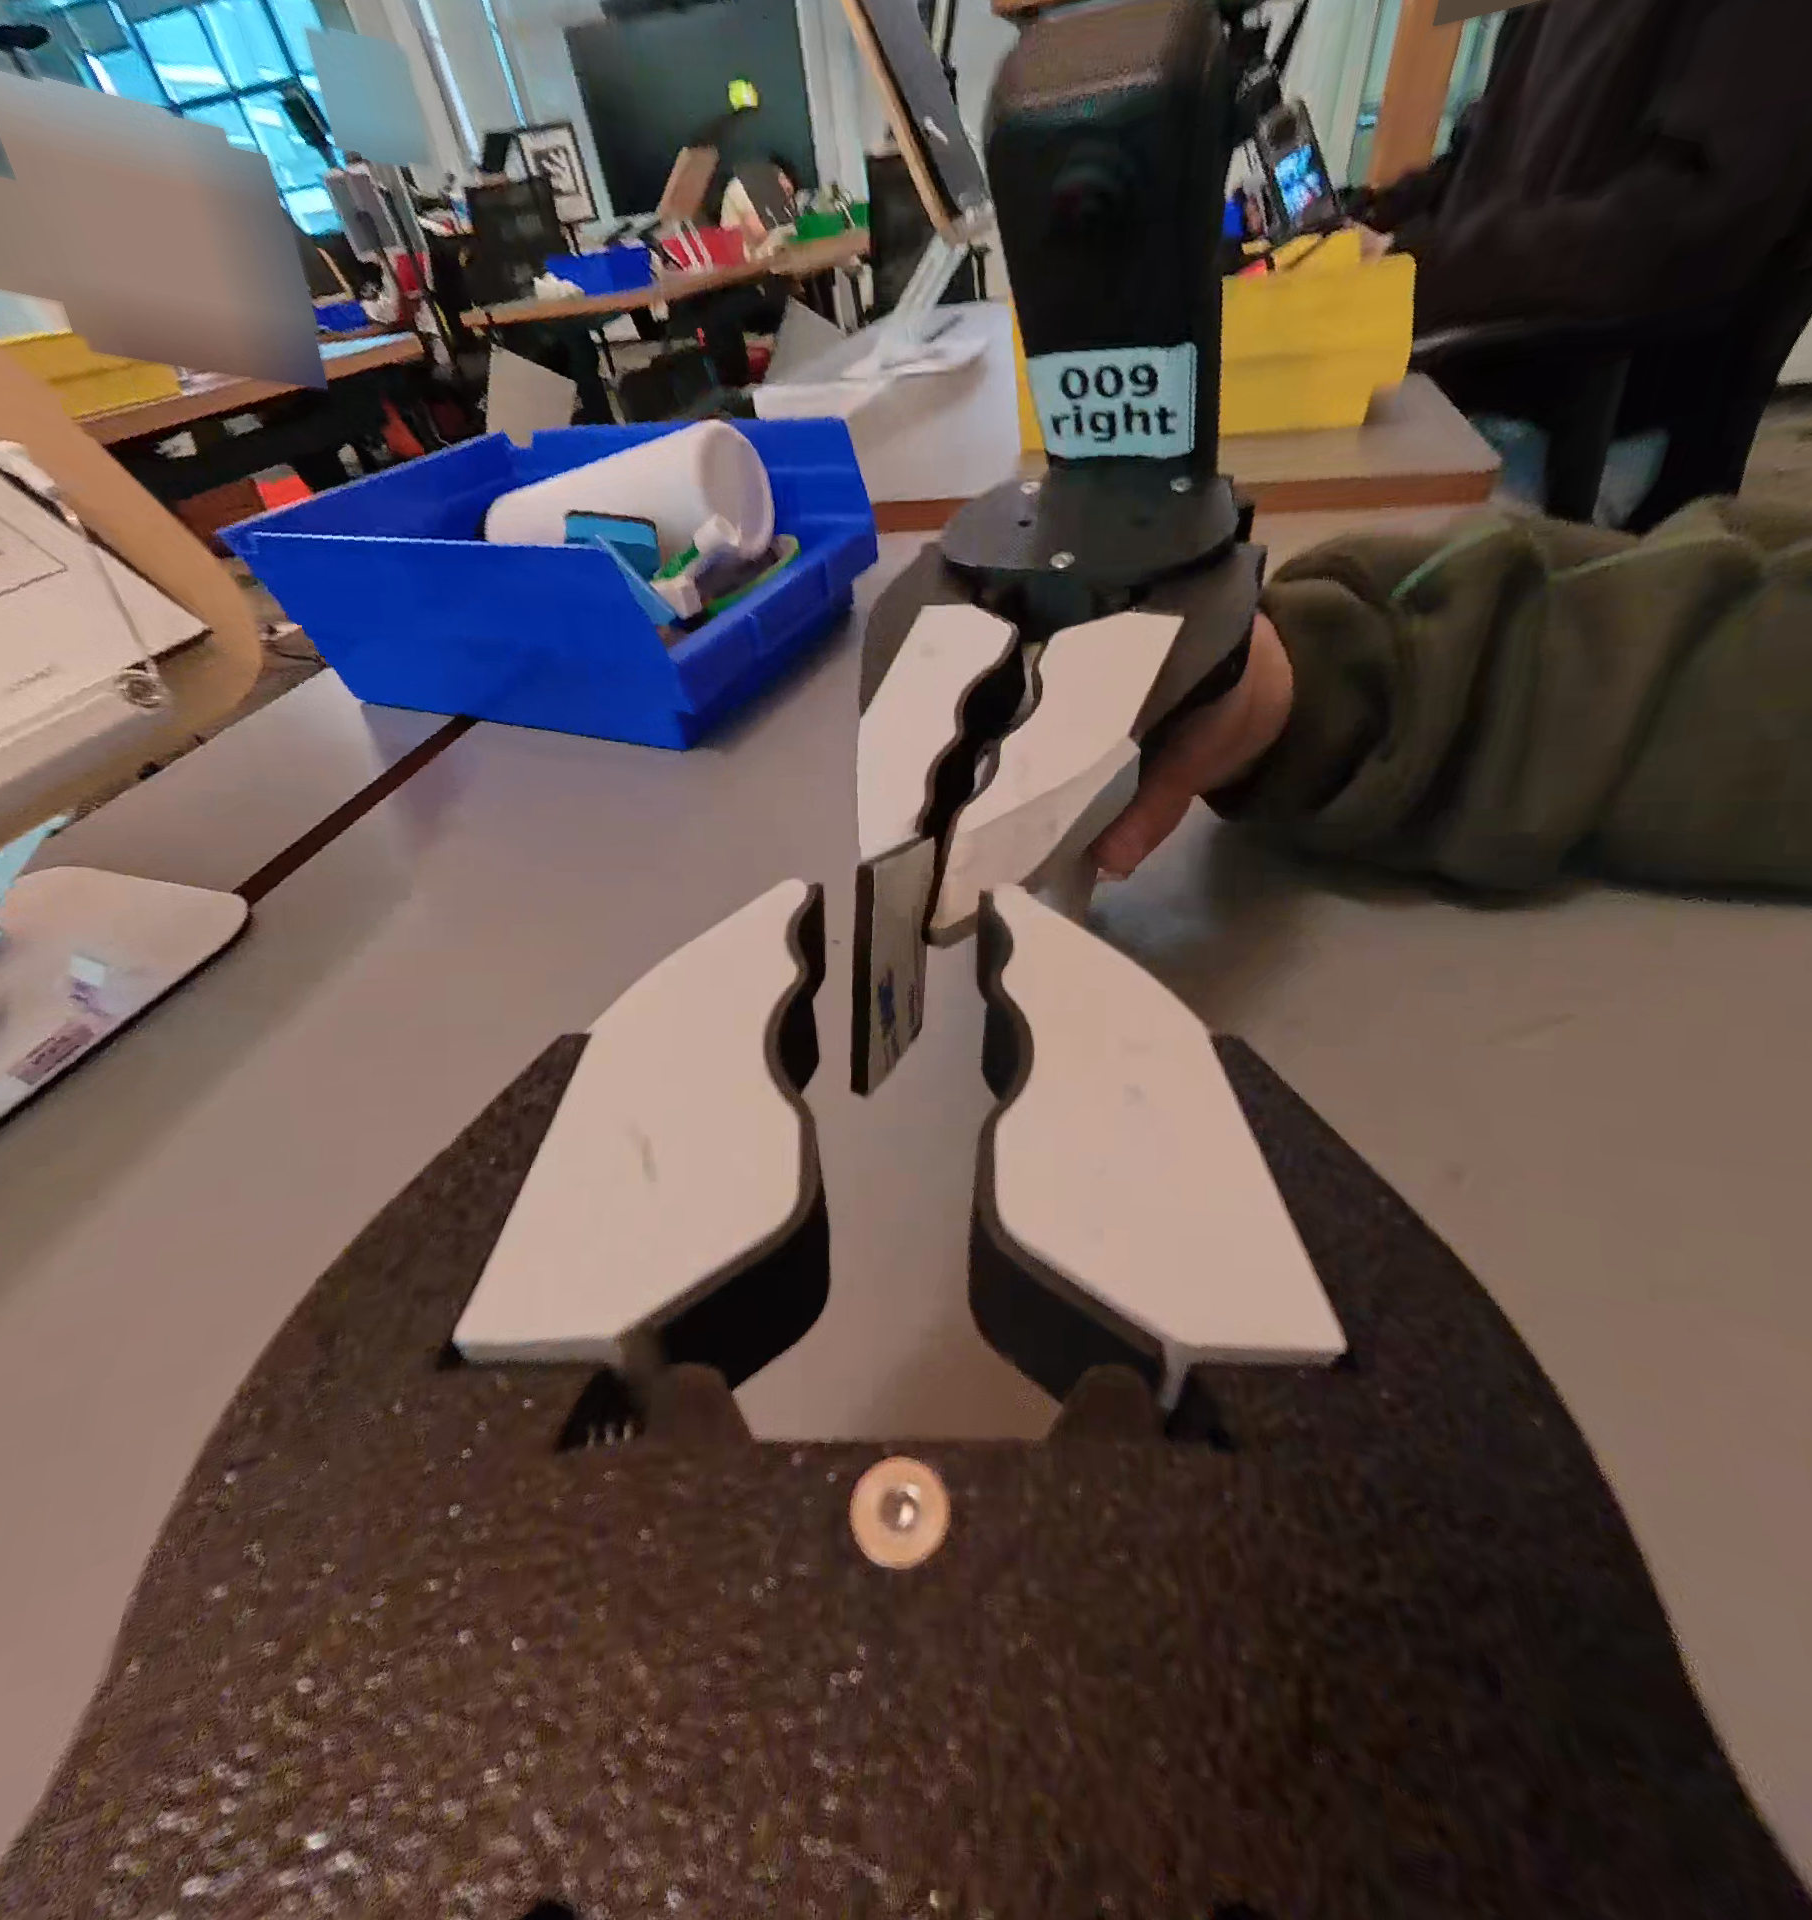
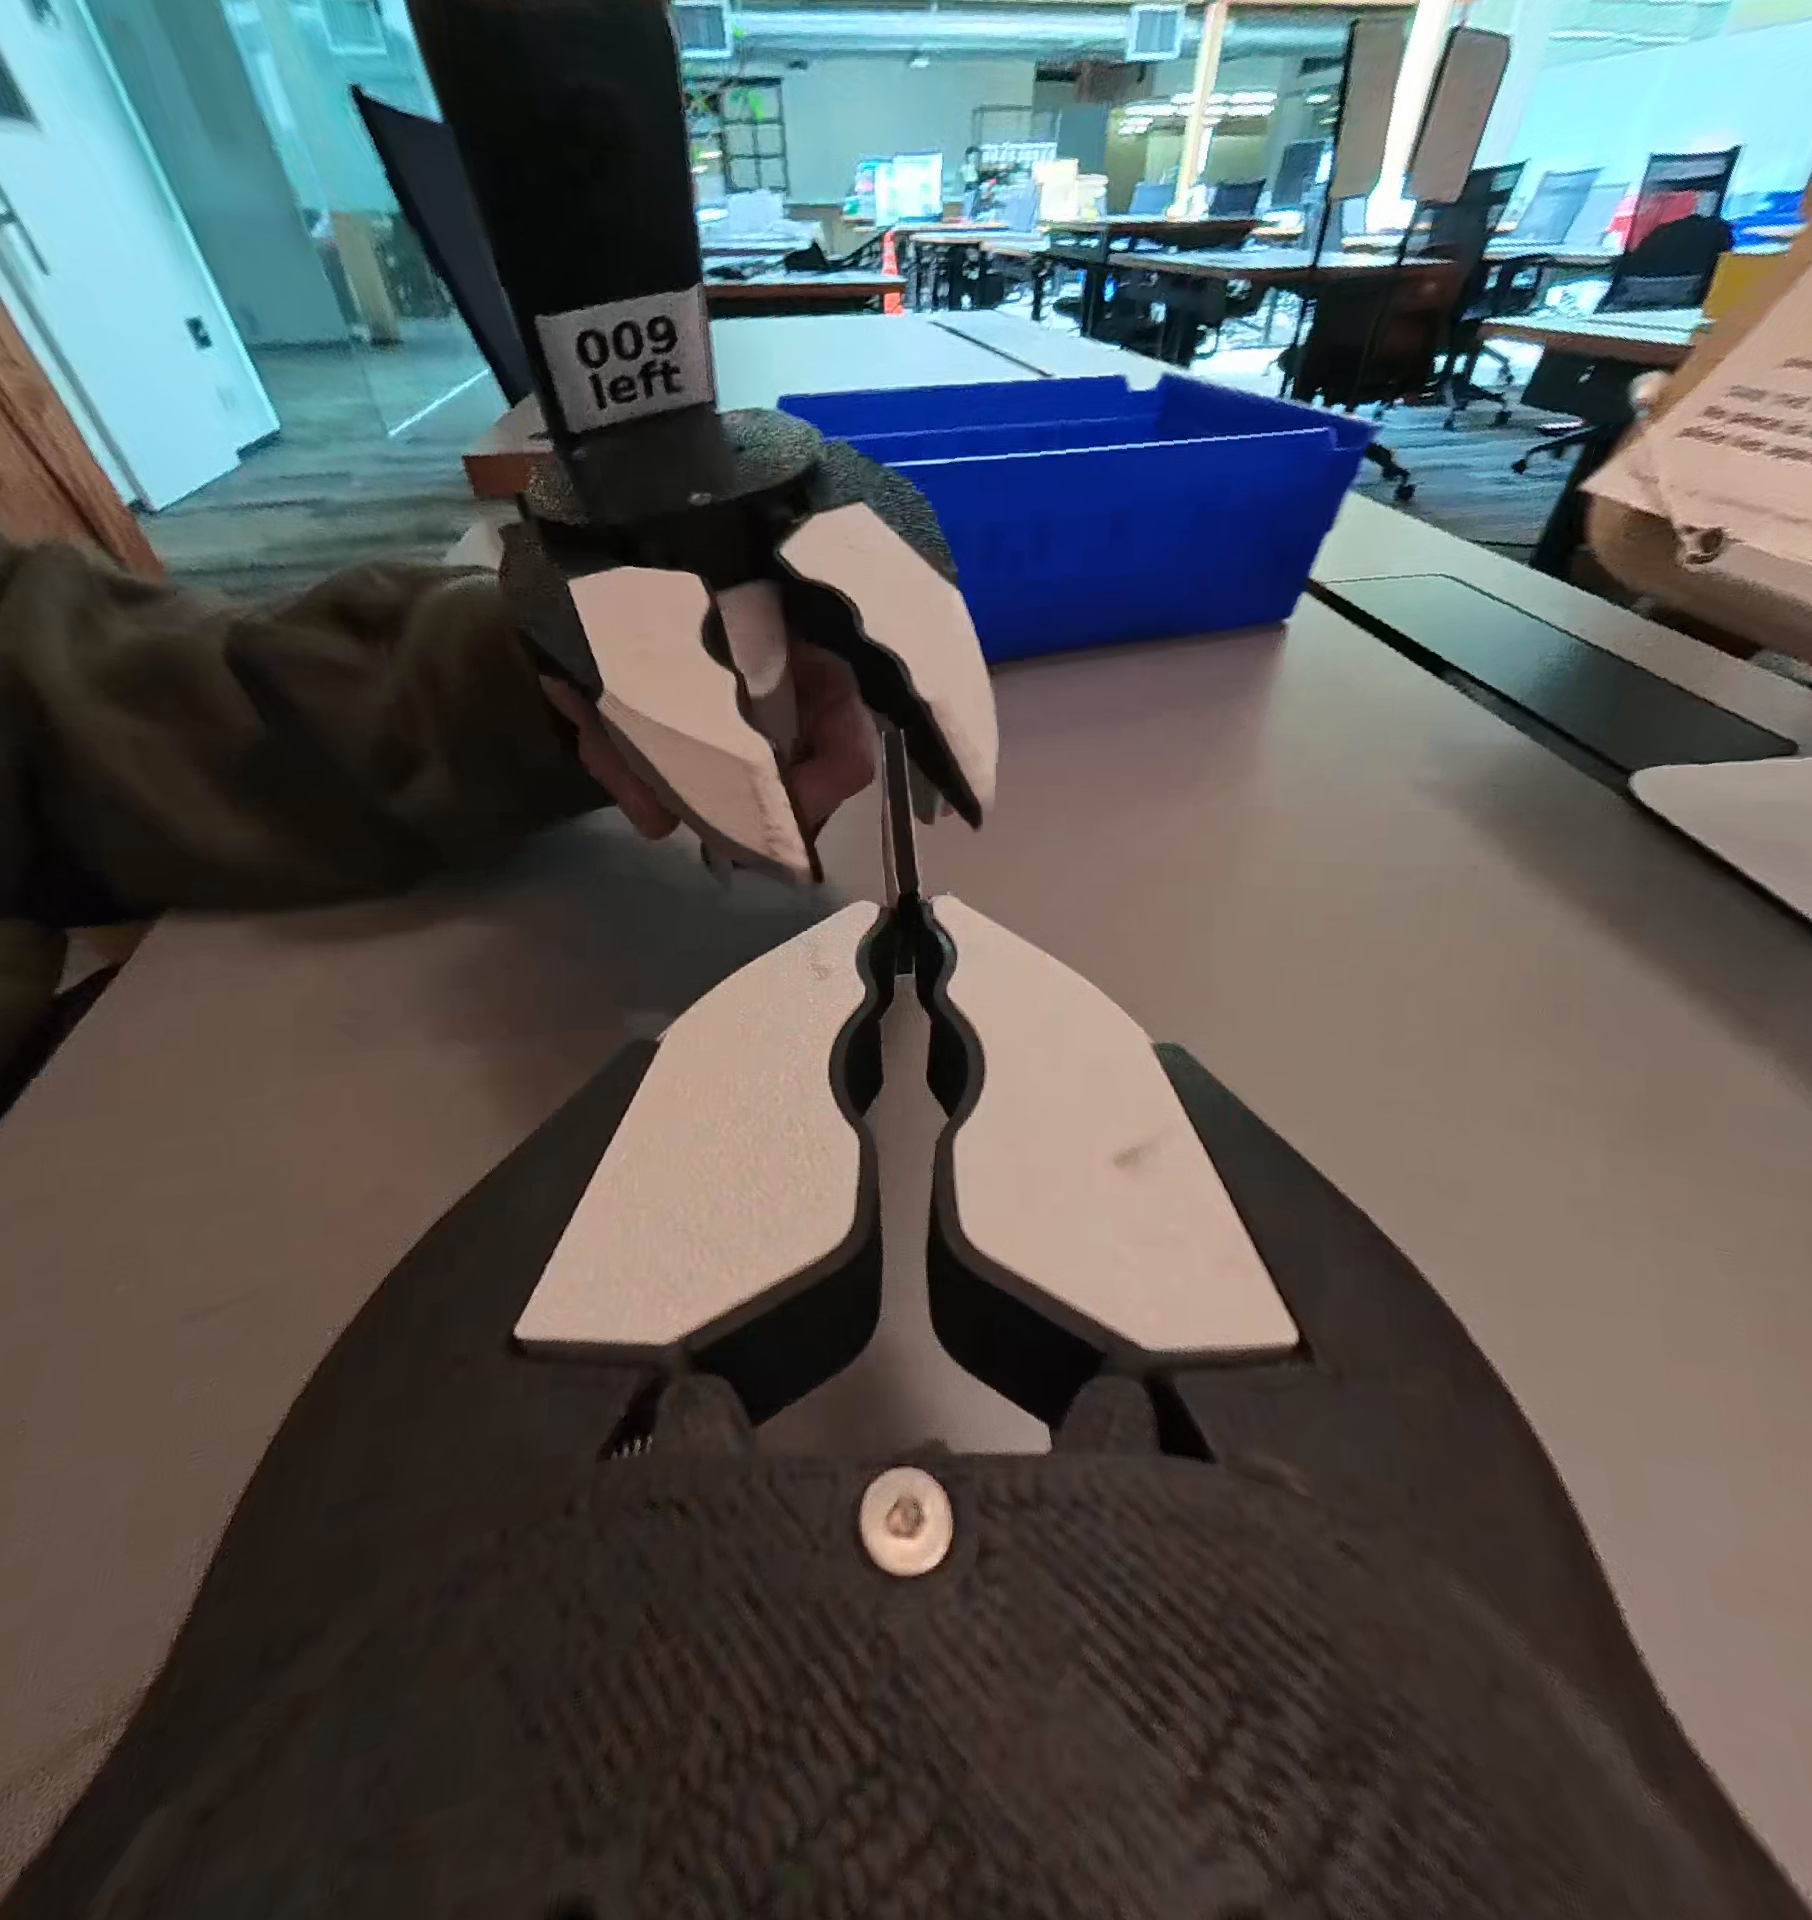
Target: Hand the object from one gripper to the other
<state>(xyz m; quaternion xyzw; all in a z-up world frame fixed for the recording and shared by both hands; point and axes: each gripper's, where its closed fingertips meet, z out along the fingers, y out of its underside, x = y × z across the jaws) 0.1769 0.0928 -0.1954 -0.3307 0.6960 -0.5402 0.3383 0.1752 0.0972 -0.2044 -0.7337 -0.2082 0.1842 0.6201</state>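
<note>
A thin flat card [image 1: 894, 987] with dark edges and a printed face stands on edge above the grey table [image 1: 466, 935]. My right gripper [image 1: 928, 873] is shut on its far end. My left gripper [image 1: 902, 914] is open, one finger on each side of the card's near end, with small gaps and no touch that I can see. In the right wrist view the card [image 2: 897, 821] shows edge-on, pinched at the tips of my right gripper [image 2: 904, 920], and reaches between the fingers of the left gripper [image 2: 886, 831]. A hand in an olive sleeve holds each gripper.
A blue bin [image 1: 528, 634] holding a white cylinder [image 1: 642, 488] and small items stands at the back left; it also shows in the right wrist view [image 2: 1120, 540]. A yellow bin [image 1: 1307, 332] and a person in dark clothes [image 1: 1660, 208] are behind. Papers on a stand [image 1: 29, 623] are at the left. The tips of both grippers are at nearly the same place.
</note>
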